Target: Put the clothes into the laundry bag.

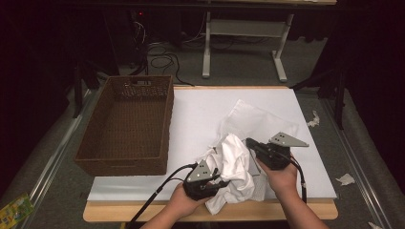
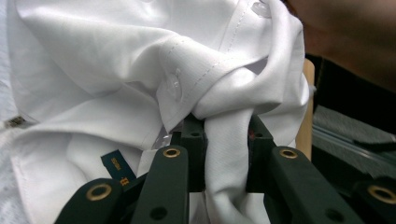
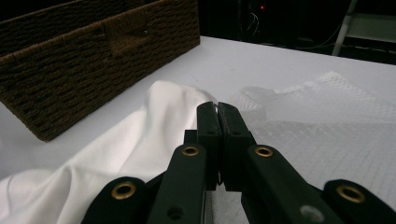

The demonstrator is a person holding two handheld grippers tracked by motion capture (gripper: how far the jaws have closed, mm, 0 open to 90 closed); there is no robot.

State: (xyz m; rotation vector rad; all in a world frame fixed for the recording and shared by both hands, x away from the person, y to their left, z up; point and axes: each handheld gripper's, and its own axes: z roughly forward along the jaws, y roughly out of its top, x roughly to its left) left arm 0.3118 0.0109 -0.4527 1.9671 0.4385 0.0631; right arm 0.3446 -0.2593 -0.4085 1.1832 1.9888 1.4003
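A crumpled white shirt [image 1: 234,167] is bunched up near the table's front edge between my two grippers. My left gripper [image 1: 220,181] comes at it from the left and is shut on a twisted fold of the shirt [image 2: 116,60], which runs down between the jaws [image 2: 226,135]; a button and a stitched placket show just above. My right gripper [image 1: 249,142] sits at the shirt's upper right, its jaws pressed together [image 3: 218,109] with a thin edge of the shirt [image 3: 116,149] rising to their tips.
A brown woven basket [image 1: 124,164] stands at the table's left, also seen in the right gripper view [image 3: 93,56]. A flat white mesh cloth [image 1: 258,119] lies behind the shirt on the white table sheet [image 1: 200,109]. Paper scraps [image 1: 345,179] lie on the floor at right.
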